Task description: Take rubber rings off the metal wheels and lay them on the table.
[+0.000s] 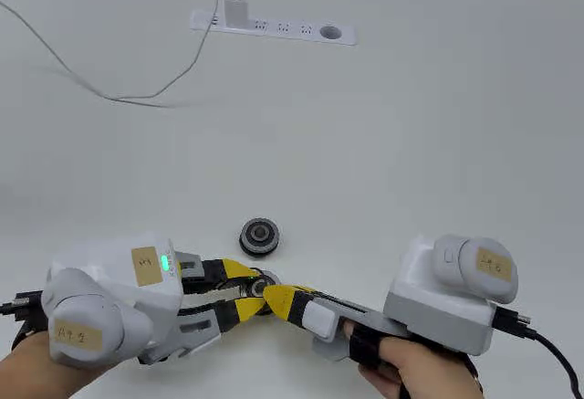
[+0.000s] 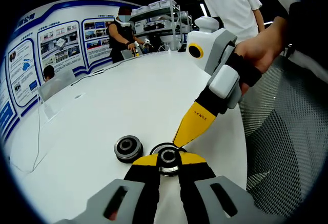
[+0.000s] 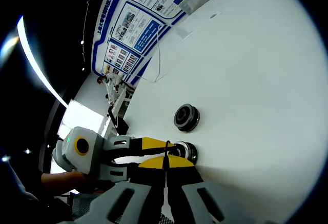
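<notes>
**Item in hand.** The held wheel [image 2: 168, 157] sits just above the table [image 1: 411, 143], at the near edge in front of the person. It is clamped between the jaws of the left gripper [image 1: 246, 289], which have closed in to the wheel's width, 1 on each side. Its dark ring [image 2: 160, 147] appears to be on the rim.

**Right gripper.** The right gripper [image 3: 165, 161] comes in from the other side, its yellow tip touching the held wheel's rim. Its jaws are drawn together with barely a line between them. Whether a lip of the ring is pinched between them cannot be told.

**Step.** Judged to be the first removal: 1 gripper steadies the wheel while the other works at the ring.

**Next move.** It calls for a sure bite on the rubber edge, then a pull outward and over the rim while the left gripper's clamp stays firm. A weak bite would likely slip off the rubber.

**Second item.** The free wheel [image 1: 259, 236] lies flat on the table just beyond the held one, apart from it and from both grippers. Its dark outer band suggests the ring is on.

**Count.**
- 2 wheels
- 2 rings judged to be mounted
- 2 grippers

**Far side of the table.**
- 1 strip [image 1: 274, 26]
- 1 plug [image 1: 236, 6] in the strip
- 1 cable [image 1: 173, 79] trailing left
</notes>
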`<state>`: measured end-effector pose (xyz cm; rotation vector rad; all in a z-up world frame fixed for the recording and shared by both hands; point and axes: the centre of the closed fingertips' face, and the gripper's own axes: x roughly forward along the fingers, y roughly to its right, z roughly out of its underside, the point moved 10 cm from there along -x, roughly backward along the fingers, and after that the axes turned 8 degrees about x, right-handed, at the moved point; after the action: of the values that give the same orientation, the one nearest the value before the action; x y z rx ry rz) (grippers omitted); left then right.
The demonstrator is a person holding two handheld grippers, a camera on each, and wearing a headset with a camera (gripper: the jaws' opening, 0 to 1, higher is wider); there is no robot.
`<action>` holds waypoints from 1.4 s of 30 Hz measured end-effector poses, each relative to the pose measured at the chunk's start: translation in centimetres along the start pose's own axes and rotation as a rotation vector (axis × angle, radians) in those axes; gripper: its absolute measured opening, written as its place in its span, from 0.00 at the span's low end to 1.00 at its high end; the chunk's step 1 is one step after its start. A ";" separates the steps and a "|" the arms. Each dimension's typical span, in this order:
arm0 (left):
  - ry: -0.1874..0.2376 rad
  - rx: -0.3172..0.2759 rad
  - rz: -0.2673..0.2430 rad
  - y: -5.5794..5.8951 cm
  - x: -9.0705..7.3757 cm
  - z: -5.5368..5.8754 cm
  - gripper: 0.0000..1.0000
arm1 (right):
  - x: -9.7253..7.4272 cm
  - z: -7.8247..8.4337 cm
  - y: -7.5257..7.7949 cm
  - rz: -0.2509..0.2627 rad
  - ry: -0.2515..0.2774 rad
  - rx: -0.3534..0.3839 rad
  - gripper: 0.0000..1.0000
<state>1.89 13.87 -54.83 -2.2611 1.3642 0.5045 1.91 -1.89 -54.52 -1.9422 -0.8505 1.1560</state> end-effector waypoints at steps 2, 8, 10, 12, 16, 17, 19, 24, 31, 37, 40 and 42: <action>-0.002 -0.001 0.004 -0.1 -0.1 -0.1 0.14 | 0.0 0.0 0.0 0.003 0.000 0.008 0.01; 0.014 -0.013 0.003 -0.1 -0.9 -0.2 0.13 | 0.1 -0.1 0.0 -0.006 0.008 0.024 0.01; 0.028 -0.023 -0.005 -0.2 -1.3 -0.4 0.13 | 0.1 -0.2 -0.1 -0.007 0.012 0.026 0.01; 0.052 -0.041 -0.023 -0.4 -1.7 -0.7 0.14 | 0.0 -0.3 -0.1 -0.011 0.018 0.030 0.01; 0.075 -0.045 -0.055 -0.7 -2.2 -1.4 0.18 | -0.4 -0.8 -0.2 -0.025 0.049 0.049 0.01; 0.075 -0.046 -0.059 -0.8 -2.2 -1.4 0.19 | -0.6 -0.9 -0.2 -0.029 0.058 0.056 0.01; 0.075 -0.044 -0.072 -1.1 -2.3 -1.5 0.20 | -1.0 -1.4 -0.2 -0.035 0.088 0.072 0.01; 0.083 -0.046 -0.091 -1.4 -2.4 -1.8 0.23 | -2.2 -2.4 0.6 -0.010 0.151 0.094 0.01; 0.082 -0.040 -0.085 -1.2 -2.1 -2.1 0.23 | -3.3 -2.3 2.8 0.061 0.193 0.138 0.01; 0.082 -0.040 -0.085 -1.2 -2.0 -2.1 0.23 | -3.9 -2.1 3.8 0.134 0.207 0.136 0.02; 0.080 -0.039 -0.084 -1.2 -2.0 -2.1 0.23 | -4.2 -2.0 4.1 0.182 0.207 0.104 0.02; 0.079 -0.037 -0.084 -1.2 -2.0 -2.1 0.23 | -4.3 -2.0 4.1 0.196 0.217 0.100 0.02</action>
<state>2.19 14.65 -51.81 -2.3795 1.3008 0.4199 2.81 -8.08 -55.34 -2.0561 -0.4886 1.0519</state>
